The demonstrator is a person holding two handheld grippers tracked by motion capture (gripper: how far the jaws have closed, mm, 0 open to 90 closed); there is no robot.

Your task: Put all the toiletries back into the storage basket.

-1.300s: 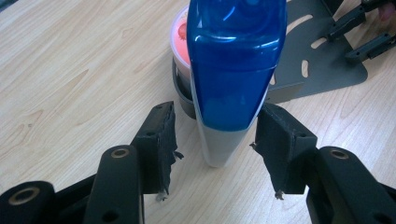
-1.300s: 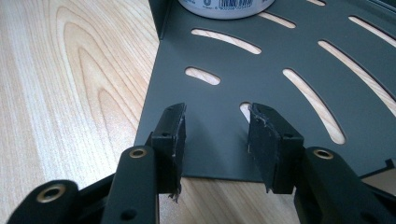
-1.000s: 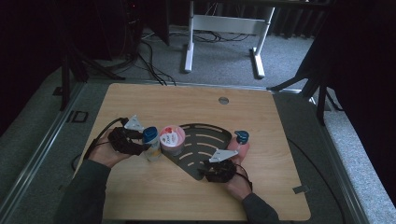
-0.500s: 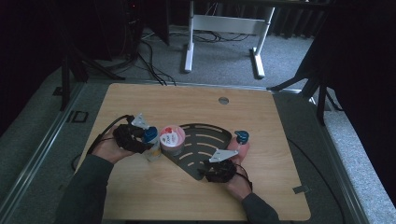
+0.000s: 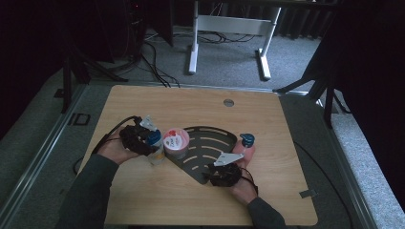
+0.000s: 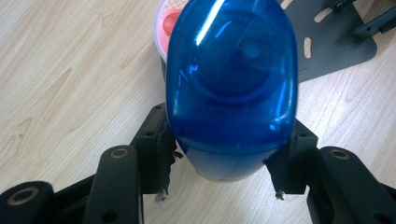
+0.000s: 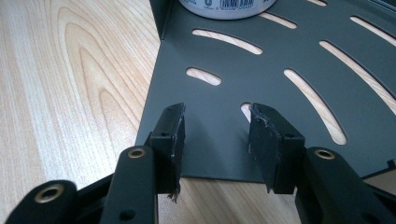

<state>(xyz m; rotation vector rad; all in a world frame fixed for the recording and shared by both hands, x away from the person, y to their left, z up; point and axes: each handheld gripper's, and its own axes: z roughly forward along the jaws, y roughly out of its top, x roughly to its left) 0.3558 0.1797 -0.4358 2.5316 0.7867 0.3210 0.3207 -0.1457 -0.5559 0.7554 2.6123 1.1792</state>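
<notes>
**Two bottles, one cup, one slotted tray**

On your left, the left gripper [image 5: 145, 139] has its jaws set against the sides of a blue-capped bottle [image 5: 154, 143]; in the left gripper view the glossy, rounded blue cap [image 6: 232, 88] sits squarely between the black pads [image 6: 161, 149], which touch it on both sides. The bottle stands on the pale wood-grain table [image 5: 157, 102], just left of the tray's edge. Just beside it on its right stands one round cup with a pink and white lid [image 5: 176, 142], at the left corner of the tray and close enough to crowd the bottle.

In the middle lies one flat, dark grey metal tray [image 5: 210, 143], fan-shaped with curved slots.

On your right, the right gripper [image 7: 217, 135] hovers over the tray's near corner, jaws partly apart with nothing between them. A second blue-capped bottle [image 5: 247, 141] stands just beyond your right hand.
</notes>
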